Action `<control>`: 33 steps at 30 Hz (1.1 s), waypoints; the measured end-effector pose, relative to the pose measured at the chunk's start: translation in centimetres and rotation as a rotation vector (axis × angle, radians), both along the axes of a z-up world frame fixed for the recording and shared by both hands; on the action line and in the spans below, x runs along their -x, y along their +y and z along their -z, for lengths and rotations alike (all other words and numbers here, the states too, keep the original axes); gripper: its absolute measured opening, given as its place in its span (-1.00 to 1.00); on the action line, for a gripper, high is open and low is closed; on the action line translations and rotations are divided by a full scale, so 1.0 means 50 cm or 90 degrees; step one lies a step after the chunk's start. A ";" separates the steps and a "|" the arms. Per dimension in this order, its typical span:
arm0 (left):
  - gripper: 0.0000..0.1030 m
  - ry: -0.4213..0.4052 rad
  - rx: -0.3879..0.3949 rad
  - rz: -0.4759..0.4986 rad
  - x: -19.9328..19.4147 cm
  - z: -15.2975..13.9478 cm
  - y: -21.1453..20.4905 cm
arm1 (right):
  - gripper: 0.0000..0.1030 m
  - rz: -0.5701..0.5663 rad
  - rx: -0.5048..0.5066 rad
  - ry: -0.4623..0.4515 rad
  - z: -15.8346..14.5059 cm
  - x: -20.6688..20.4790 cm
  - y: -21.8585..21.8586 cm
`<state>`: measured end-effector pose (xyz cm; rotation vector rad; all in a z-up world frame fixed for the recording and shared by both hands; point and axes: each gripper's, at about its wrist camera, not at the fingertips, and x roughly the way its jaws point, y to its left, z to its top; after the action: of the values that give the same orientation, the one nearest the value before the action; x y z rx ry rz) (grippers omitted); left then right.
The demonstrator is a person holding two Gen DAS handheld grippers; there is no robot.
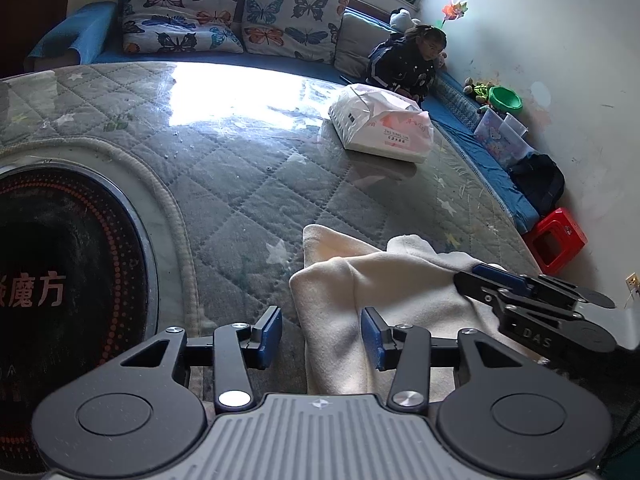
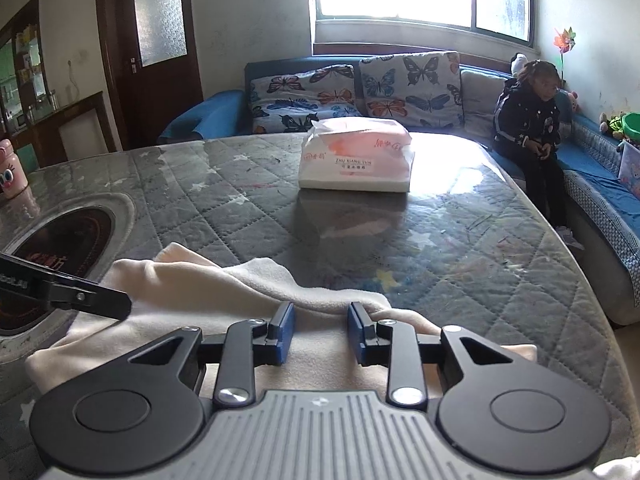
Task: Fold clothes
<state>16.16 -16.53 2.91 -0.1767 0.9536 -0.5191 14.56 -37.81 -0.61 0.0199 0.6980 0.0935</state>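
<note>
The grey quilted worktop under its clear glossy cover fills both views, with a round black inset hob ringed in red dots sunk into its left side. Far across it lies a white and pink plastic-wrapped package, and beyond that a blue sofa with butterfly-print cushions, where a person in a dark jacket sits near the wall.

The task's thing, a cream fleece garment, lies at the near edge of the worktop, directly under both pairs of tongs. It is partly doubled over: a soft rolled fold runs across it, and two rounded corners poke out on the far side.

The left tongs hang over the garment's left edge, jaws apart, one blue pad over the bare worktop and the other above the cloth, gripping nothing. The right tongs sit over the cloth near the fold ridge, jaws also parted and empty, though less widely.

By my reading, one fold has been laid down and the cloth let go, so the step in hand is the release between folds. The next move calls for choosing a fresh edge or corner, pinching through both layers and carrying it over without dragging the lower layer askew.
</note>
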 end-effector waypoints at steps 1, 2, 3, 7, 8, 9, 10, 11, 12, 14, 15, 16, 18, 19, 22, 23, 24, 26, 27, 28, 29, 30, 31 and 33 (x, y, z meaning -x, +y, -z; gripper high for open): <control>-0.08 -0.001 0.000 0.000 0.000 -0.001 0.000 | -0.41 0.000 0.001 0.000 0.002 -0.002 0.000; -0.08 -0.002 0.000 0.000 0.001 -0.002 0.000 | -0.40 0.000 0.003 0.000 0.002 -0.002 -0.001; -0.09 -0.003 -0.001 0.001 0.002 -0.003 0.000 | -0.40 0.000 0.003 -0.001 0.000 0.000 0.000; -0.04 -0.017 -0.003 0.005 0.014 -0.013 0.002 | -0.28 -0.001 0.000 -0.011 -0.018 0.024 -0.003; -0.03 -0.019 -0.004 0.006 0.016 -0.015 0.002 | -0.28 -0.002 0.000 -0.012 -0.023 0.031 -0.004; -0.03 -0.021 -0.004 0.007 0.018 -0.017 0.002 | -0.28 -0.005 0.002 -0.012 -0.025 0.039 -0.003; -0.03 -0.024 -0.005 0.009 0.021 -0.018 0.002 | -0.27 -0.009 0.003 -0.010 -0.027 0.048 -0.001; -0.03 -0.026 -0.006 0.011 0.024 -0.019 0.001 | -0.27 -0.013 0.006 -0.008 -0.026 0.057 0.003; -0.03 -0.028 -0.008 0.013 0.027 -0.019 0.000 | -0.26 -0.018 0.008 -0.005 -0.026 0.066 0.006; -0.03 -0.032 -0.014 0.019 0.035 -0.019 -0.004 | -0.26 -0.026 0.011 -0.002 -0.025 0.086 0.014; -0.02 -0.035 -0.017 0.023 0.039 -0.020 -0.006 | -0.25 -0.029 0.010 -0.002 -0.025 0.096 0.017; -0.02 -0.039 -0.021 0.026 0.043 -0.020 -0.007 | -0.22 -0.032 0.010 -0.002 -0.026 0.106 0.020; -0.01 -0.044 -0.030 0.028 0.047 -0.020 -0.009 | -0.17 -0.037 0.011 -0.004 -0.028 0.126 0.026; -0.01 -0.044 -0.033 0.027 0.049 -0.019 -0.009 | -0.16 -0.040 0.012 -0.007 -0.030 0.141 0.030; -0.01 -0.043 -0.040 0.022 0.050 -0.013 -0.006 | -0.15 -0.044 0.015 -0.012 -0.033 0.175 0.036; -0.01 -0.044 -0.045 0.021 0.050 -0.011 -0.006 | -0.15 -0.045 0.014 -0.013 -0.034 0.187 0.037; -0.01 -0.045 -0.048 0.020 0.050 -0.009 -0.005 | -0.15 -0.044 0.013 -0.013 -0.034 0.196 0.036; -0.01 -0.046 -0.055 0.018 0.048 -0.005 -0.005 | -0.13 -0.042 0.012 -0.010 -0.032 0.211 0.034; -0.01 -0.045 -0.057 0.016 0.047 -0.003 -0.005 | -0.12 -0.038 0.009 -0.009 -0.030 0.217 0.031; 0.00 -0.047 -0.060 0.013 0.046 -0.001 -0.004 | -0.12 -0.033 0.007 -0.007 -0.029 0.225 0.027; 0.00 -0.049 -0.064 0.010 0.046 -0.001 -0.003 | -0.11 -0.026 0.001 -0.005 -0.029 0.234 0.020; 0.00 -0.051 -0.068 0.007 0.047 0.000 0.000 | -0.11 -0.022 -0.003 -0.007 -0.032 0.241 0.015; 0.01 -0.051 -0.069 0.004 0.047 0.000 0.003 | -0.11 -0.016 -0.005 -0.011 -0.035 0.246 0.011; 0.01 -0.050 -0.063 0.003 0.049 -0.003 0.008 | -0.10 -0.004 -0.009 -0.021 -0.043 0.256 0.001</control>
<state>13.71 -16.14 3.06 -0.0646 0.9006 -0.4779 1.78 -37.74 1.55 0.0292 0.6644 0.1045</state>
